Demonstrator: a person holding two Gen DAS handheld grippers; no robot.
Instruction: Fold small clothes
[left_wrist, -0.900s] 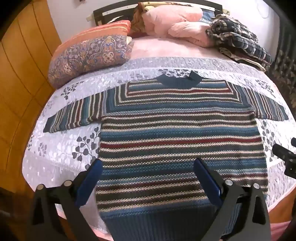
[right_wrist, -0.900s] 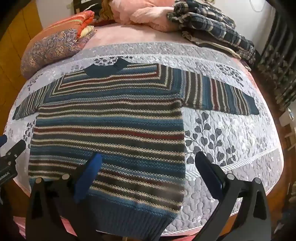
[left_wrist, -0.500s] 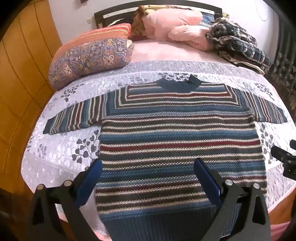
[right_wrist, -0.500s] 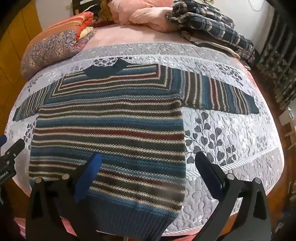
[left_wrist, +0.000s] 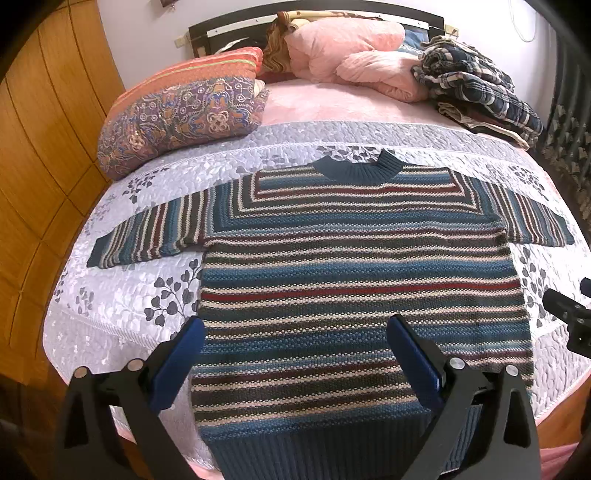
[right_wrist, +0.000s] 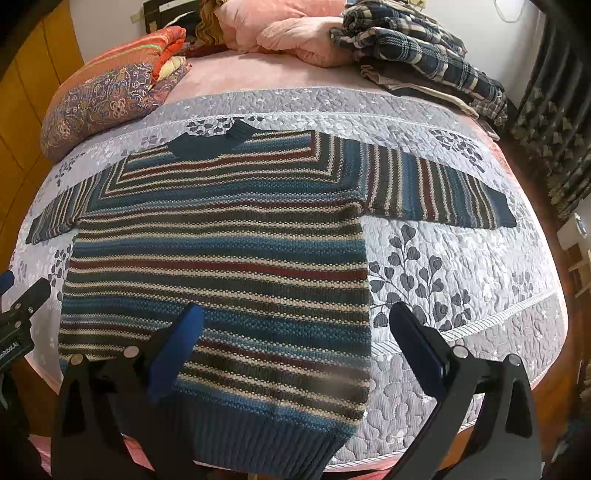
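The striped knitted sweater in blue, red and cream (left_wrist: 354, 280) lay flat on the grey quilted bedspread (left_wrist: 110, 317), sleeves spread left and right, no fold begun. The left gripper (left_wrist: 295, 354) and right gripper (right_wrist: 295, 343) hovered near its hem, jaws wide, empty.

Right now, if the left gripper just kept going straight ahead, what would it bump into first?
Probably the sweater: the left gripper points at its lower body, jaws open, nothing between. Depth is hard to judge.
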